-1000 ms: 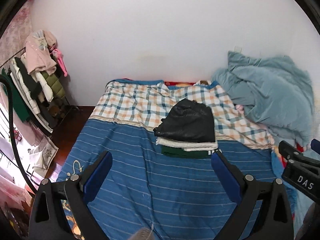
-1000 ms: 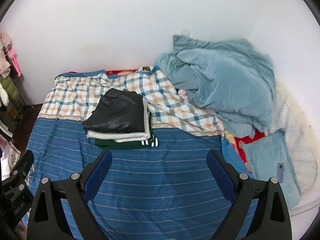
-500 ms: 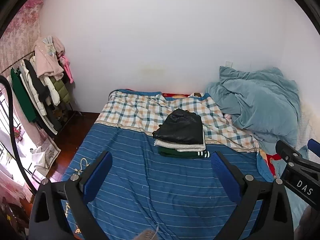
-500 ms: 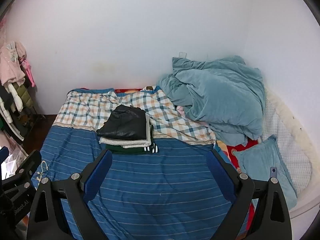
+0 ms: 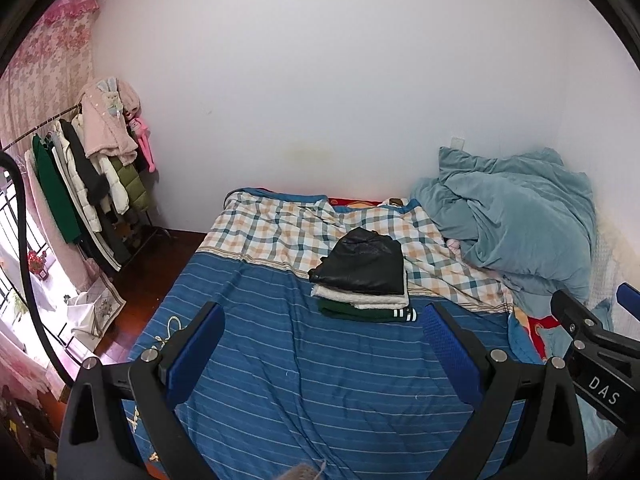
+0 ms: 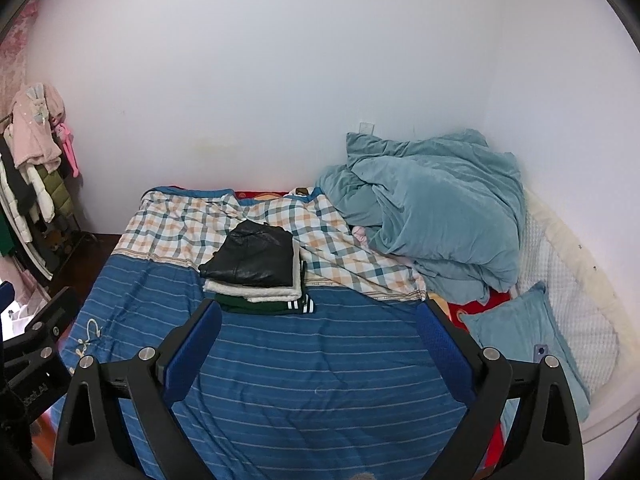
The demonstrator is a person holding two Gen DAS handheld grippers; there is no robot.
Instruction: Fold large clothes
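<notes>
Now both grippers have been pulled back and lifted away from the bed (image 5: 280,380). The left gripper (image 5: 323,334) and right gripper (image 6: 319,330) are held wide apart, empty. The folded pile (image 5: 362,276) is left mid-bed, so folding looks done.

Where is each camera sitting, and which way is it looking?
Left wrist view: sits on the left tool, held above the near end of the bed, facing the far wall; its own open blue fingers show, and the right tool pokes in.
Right wrist view: sits on the right tool, facing the same way; its open fingers show, with the left tool at the edge.
Both share the folded clothes pile and blanket.
</notes>
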